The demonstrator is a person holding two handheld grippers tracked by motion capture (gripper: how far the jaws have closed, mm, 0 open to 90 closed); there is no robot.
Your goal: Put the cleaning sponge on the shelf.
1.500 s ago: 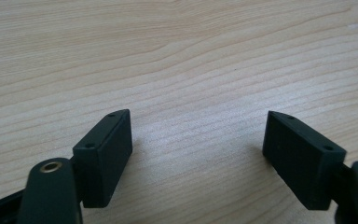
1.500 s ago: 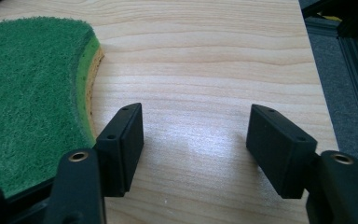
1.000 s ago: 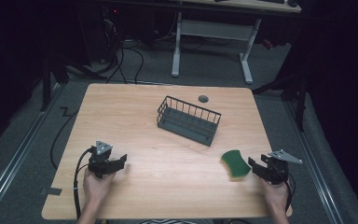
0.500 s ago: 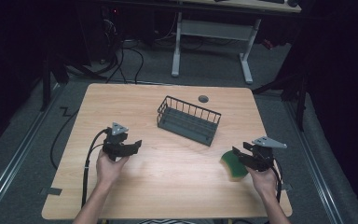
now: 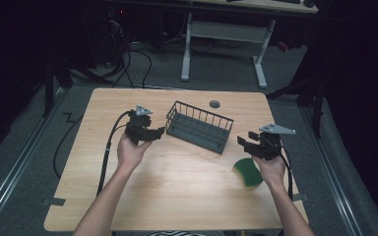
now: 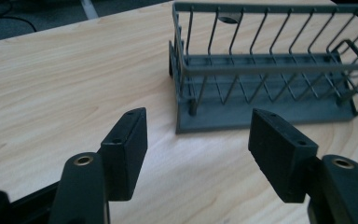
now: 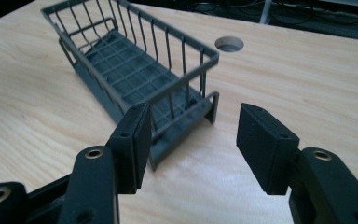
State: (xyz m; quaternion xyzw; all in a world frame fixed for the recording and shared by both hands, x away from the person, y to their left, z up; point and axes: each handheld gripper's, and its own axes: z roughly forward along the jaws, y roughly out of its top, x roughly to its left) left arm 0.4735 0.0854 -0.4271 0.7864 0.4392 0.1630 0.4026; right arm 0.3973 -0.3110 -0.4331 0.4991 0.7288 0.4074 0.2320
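Moved in toward wire basket [image 5: 200, 127] since earlier frame: left tool [image 5: 158, 132] now just beside basket's left end, right tool [image 5: 241, 141] near its right end. Both spread wide, holding nothing. Basket upright mid-counter [image 5: 177, 191]. Green sponge [image 5: 248, 171] near basket's right end, beneath right hand [image 5: 270, 167].

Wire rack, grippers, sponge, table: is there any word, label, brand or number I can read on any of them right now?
None: no readable text in any view.
The wire rack is plain dark grey, with no label on its base or bars.
The left gripper and right gripper are bare black, both open.
The green sponge carries no print.
The table is unmarked wood.
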